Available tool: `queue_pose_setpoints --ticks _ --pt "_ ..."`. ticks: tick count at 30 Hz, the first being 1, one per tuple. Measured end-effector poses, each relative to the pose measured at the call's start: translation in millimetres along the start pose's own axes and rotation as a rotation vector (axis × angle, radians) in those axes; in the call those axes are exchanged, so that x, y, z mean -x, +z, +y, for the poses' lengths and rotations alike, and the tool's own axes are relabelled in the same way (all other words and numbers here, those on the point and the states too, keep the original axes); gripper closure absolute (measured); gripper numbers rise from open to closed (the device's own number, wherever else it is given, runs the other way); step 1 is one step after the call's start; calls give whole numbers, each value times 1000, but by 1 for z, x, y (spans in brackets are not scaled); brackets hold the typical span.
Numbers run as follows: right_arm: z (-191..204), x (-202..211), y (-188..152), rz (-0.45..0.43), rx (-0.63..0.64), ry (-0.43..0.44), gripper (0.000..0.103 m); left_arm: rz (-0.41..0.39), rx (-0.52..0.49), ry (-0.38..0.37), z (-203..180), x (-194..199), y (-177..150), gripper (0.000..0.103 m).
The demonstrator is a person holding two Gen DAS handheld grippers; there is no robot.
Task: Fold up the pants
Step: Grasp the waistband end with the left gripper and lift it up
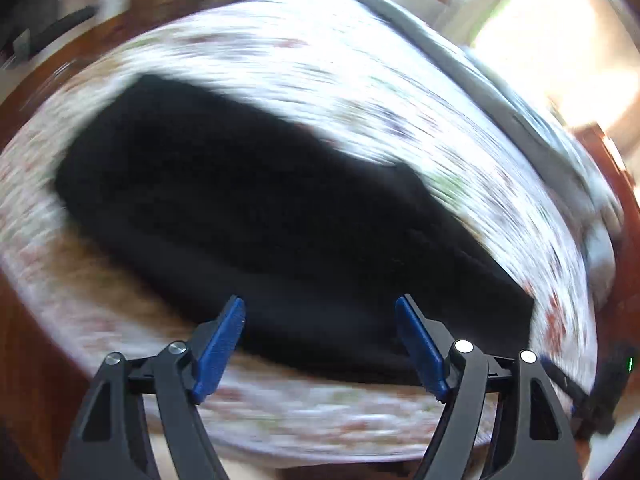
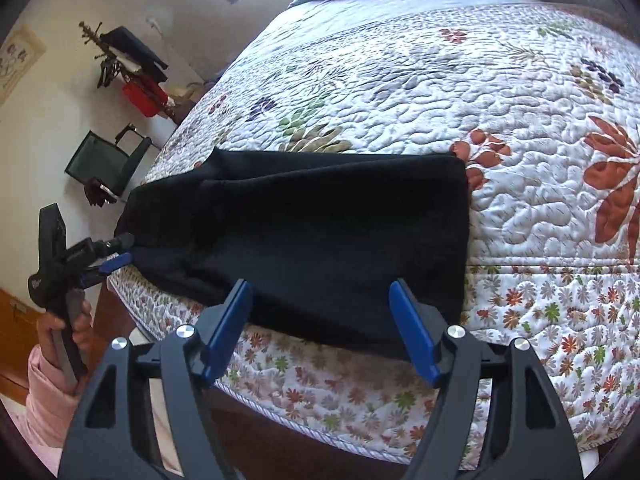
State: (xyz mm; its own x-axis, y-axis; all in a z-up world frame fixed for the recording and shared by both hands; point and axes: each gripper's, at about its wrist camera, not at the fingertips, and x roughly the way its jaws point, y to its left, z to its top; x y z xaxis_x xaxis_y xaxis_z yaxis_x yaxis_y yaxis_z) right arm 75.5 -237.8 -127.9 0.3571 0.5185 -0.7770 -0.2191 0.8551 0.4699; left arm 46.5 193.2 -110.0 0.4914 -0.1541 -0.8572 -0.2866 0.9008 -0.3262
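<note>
Two tongs are at work over a bed (image 2: 500,92), and the pants (image 2: 320,232) lie flat on its quilt near the bed's front edge. From the right wrist view, the pants look already doubled: the black cloth forms one broad slab with a straight, squared end toward the bed's right side and a narrower, layered end toward its left, where ridges suggest one leg lying on the other. So I judge the lengthwise fold as done, and the crosswise folds, bringing one end over the other, as still left.

The right tongs (image 2: 322,328) are spread wide and grasp nothing; they hover at the front edge of the bed, over the near hem of the pants. The left tongs (image 1: 320,344) also stand released in their own view, fingers well apart with only cloth behind them. That view is heavily smeared, so fine detail there cannot be read. In the right view the left tool shows at the narrow end of the pants, its tip just beside or touching the cloth; I cannot tell which.

A chair (image 2: 104,160) stands beyond the bed's left side.
</note>
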Motion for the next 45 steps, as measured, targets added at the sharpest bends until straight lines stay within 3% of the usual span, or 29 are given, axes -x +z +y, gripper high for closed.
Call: queue_pose_setpoints --ticks 2,5,9,18,25,26,28,29,31,36,41,45 --pt "6 -11 -1 23 5 12 32 -6 109 36 44 7 6 27" --pt "13 -25 -4 54 4 22 31 -19 254 -11 96 10 15 27" --pt "18 -33 -7 62 23 3 30 -30 357 -88 128 3 29 27" --pt "6 -43 -10 68 -13 32 30 -55 513 -241 152 -25 49 28" --pt "6 -45 -11 64 -4 34 29 -46 611 -286 160 -48 59 30" --pt "5 -45 -11 62 -7 40 29 -49 608 -264 158 -46 58 50" --pt "2 -45 -12 59 -16 52 29 -64 612 -267 168 -37 46 75" --pt "2 -45 -11 59 -18 56 29 -76 619 -286 169 -32 41 82" --pt "0 -45 -11 56 -17 61 28 -108 606 -296 165 -22 38 87" --pt "0 -43 -13 49 -16 68 27 -197 504 -290 134 2 44 90" --pt "-3 -39 -13 44 -43 90 27 -301 312 -279 80 32 48 90" --pt "-4 -37 -12 42 -52 96 26 -351 90 -300 21 53 43 90"
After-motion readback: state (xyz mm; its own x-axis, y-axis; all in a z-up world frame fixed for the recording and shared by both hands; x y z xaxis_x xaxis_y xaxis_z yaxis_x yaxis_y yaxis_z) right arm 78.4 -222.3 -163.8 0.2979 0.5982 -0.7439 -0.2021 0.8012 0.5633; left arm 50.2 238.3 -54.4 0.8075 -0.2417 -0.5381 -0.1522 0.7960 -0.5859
